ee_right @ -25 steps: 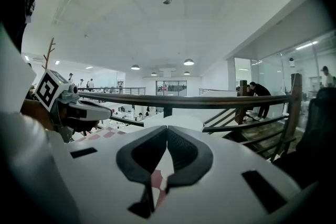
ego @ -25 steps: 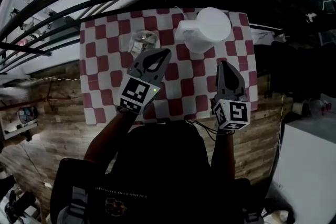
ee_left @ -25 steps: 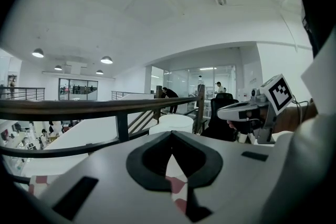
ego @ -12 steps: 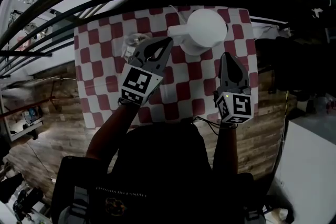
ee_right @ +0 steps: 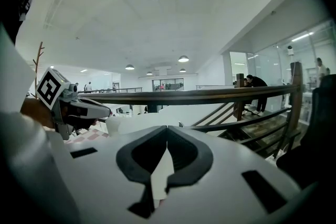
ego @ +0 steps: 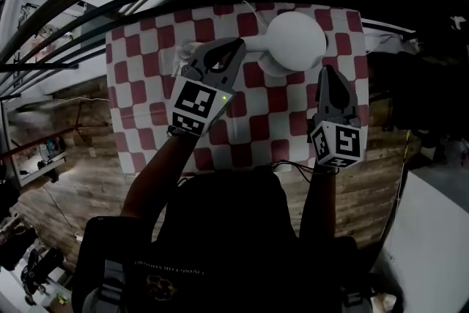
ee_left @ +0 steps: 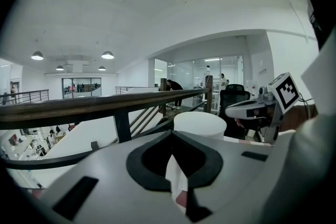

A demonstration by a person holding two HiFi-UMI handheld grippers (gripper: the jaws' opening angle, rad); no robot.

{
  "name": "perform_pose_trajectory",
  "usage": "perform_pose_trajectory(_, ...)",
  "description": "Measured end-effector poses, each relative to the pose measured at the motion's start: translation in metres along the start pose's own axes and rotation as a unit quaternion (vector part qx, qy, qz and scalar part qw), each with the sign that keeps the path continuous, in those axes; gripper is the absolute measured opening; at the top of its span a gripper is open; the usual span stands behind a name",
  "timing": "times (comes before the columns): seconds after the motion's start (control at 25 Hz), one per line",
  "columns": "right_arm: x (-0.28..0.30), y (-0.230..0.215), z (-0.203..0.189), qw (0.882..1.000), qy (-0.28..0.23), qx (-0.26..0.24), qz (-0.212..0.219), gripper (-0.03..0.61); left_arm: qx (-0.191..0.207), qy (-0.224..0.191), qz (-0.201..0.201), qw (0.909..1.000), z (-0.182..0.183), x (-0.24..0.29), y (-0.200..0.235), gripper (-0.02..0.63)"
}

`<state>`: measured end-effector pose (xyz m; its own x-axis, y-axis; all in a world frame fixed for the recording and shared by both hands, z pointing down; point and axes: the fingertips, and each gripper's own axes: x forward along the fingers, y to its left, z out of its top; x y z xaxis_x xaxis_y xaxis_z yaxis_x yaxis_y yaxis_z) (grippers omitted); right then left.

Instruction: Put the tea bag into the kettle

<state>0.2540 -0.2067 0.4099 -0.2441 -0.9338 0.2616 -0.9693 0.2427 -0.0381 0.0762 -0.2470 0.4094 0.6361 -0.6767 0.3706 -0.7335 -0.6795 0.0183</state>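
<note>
White round-lidded kettle on checkered cloth; left gripper, right gripper both closed.

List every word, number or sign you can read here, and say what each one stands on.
Nothing reads clearly.
Print on the person's dark top: too small and blurred to read.
Cubes on the left gripper and right gripper: black-and-white square markers only, no letters.
Kettle and checked cloth: no print visible.
</note>
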Motion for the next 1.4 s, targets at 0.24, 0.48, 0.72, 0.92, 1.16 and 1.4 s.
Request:
perform_pose_trajectory(0.24, 0.008, -0.008, -0.004, 1.000, 0.001, 0.008, -0.005, 0.014, -0.008, -0.006, -0.006, 0.9999, -0.003, 0.005, 0.004, 0.003)
perform_pose_trajectory(0.48, 0.015, -0.012, -0.012, 1.000, 0.007, 0.015, -0.009, 0.014, -0.012, -0.014, -0.022, 0.9996, -0.005, 0.004, 0.002, 0.003)
perform_pose_trajectory(0.72, 0.020, -0.018, -0.021, 0.999, 0.019, 0.029, -0.013, 0.014, -0.027, -0.007, -0.039, 0.9988, -0.011, 0.006, 0.003, 0.003)
perform_pose_trajectory(0.92, 0.021, -0.014, -0.015, 1.000, 0.011, 0.024, -0.005, 0.014, -0.037, -0.010, -0.036, 0.9986, -0.011, 0.005, 0.003, 0.003)
perform_pose_trajectory(1.16, 0.022, 0.000, -0.003, 1.000, 0.005, 0.011, 0.012, 0.014, -0.038, -0.018, -0.030, 0.9987, -0.009, 0.005, 0.004, 0.003)
perform_pose_trajectory(1.4, 0.019, 0.023, 0.016, 0.999, -0.014, 0.001, 0.031, 0.014, -0.033, -0.017, -0.028, 0.9989, -0.008, 0.004, 0.003, 0.003)
